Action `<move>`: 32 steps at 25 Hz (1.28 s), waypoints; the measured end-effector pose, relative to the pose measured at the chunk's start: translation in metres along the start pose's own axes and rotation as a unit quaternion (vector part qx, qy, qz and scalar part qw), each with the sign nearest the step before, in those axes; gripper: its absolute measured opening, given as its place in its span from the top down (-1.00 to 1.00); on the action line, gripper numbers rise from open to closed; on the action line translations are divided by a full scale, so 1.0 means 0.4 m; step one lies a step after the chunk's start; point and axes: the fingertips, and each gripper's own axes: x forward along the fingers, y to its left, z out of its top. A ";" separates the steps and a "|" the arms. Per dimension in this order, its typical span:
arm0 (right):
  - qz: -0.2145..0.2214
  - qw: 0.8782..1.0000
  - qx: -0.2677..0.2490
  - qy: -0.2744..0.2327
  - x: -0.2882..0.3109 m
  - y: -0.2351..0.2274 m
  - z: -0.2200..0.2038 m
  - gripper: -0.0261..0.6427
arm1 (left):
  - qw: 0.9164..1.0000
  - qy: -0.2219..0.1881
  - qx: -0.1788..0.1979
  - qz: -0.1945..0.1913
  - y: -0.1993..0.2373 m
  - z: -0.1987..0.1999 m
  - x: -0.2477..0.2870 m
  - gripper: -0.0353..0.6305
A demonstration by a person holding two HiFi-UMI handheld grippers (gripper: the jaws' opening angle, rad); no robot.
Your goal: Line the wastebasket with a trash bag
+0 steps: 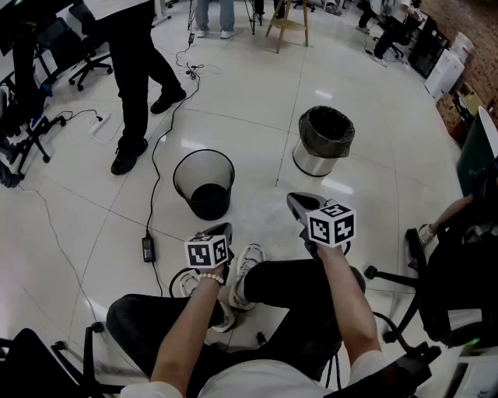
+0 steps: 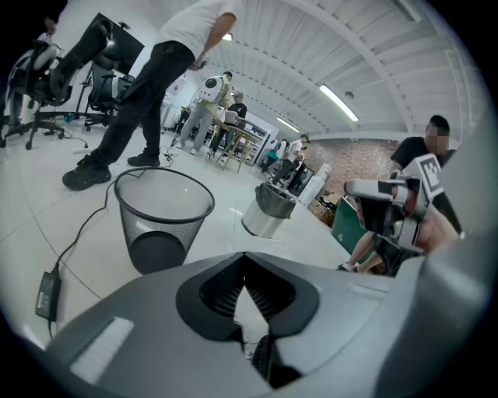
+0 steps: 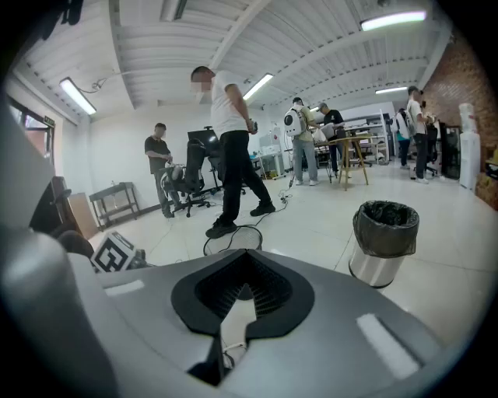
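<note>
A black mesh wastebasket [image 1: 204,183] stands unlined on the white floor ahead of my knees; it also shows in the left gripper view as the mesh basket [image 2: 163,214]. To its right is a steel bin [image 1: 324,141] lined with a black bag, seen too as the steel bin [image 3: 383,242]. A faint translucent sheet [image 1: 267,214] seems to lie on the floor between them. My left gripper [image 1: 222,231] hovers short of the mesh basket, jaws shut with nothing in them [image 2: 245,256]. My right gripper [image 1: 296,203] is beside it, also shut and empty [image 3: 245,255].
A person in black trousers [image 1: 140,70] stands at the back left beside a floor cable and power adapter [image 1: 148,249]. Office chairs stand at the left [image 1: 31,101] and close at the right [image 1: 459,288]. A wooden stool [image 1: 286,23] is far back.
</note>
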 end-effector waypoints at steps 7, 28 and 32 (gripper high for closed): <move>0.032 0.997 -0.021 0.065 0.001 -0.120 0.014 0.59 | 0.998 0.023 -0.004 -0.050 -0.044 -0.062 0.174 0.66; -0.146 0.959 0.068 0.235 0.248 -0.633 -0.564 0.14 | 0.991 0.124 -0.046 -0.029 0.067 -0.306 0.533 0.16; -0.147 0.952 0.065 0.260 0.278 -0.633 -0.612 0.40 | 0.988 0.139 -0.045 -0.056 0.051 -0.314 0.539 0.85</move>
